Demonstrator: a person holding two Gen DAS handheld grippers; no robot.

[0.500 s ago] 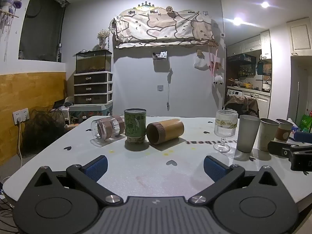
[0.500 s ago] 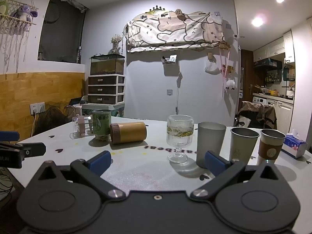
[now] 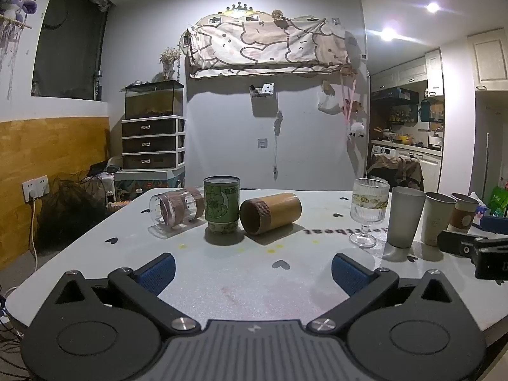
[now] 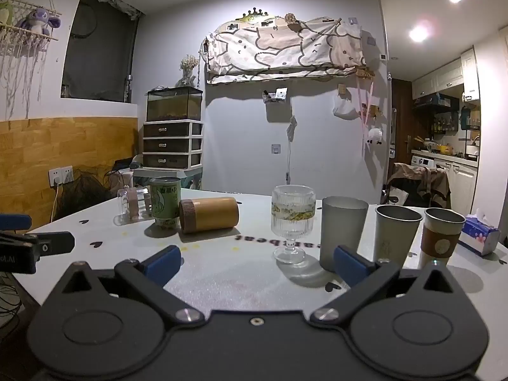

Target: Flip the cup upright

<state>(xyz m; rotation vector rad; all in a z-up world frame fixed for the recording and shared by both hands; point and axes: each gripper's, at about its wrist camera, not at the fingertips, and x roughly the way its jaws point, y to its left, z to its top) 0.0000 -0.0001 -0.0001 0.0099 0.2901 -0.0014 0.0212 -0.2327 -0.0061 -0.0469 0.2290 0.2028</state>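
White table (image 3: 222,289) — bamboo cup (image 3: 270,212) on side, axis horizontal, mouth toward camera-left; both grippers' fingers apart.

A lived-in home: fish tank (image 3: 154,100) on drawers (image 3: 153,141), kitchen cabinets (image 3: 409,73) beyond.

Bare table (image 3: 241,285) before green cup (image 3: 221,204)

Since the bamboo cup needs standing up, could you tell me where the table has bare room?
Bare table lies between both open grippers and the cups. Crowded: the tipped bamboo cup, green cup and tipped glass mug cluster left; the goblet and three tumblers line the right.
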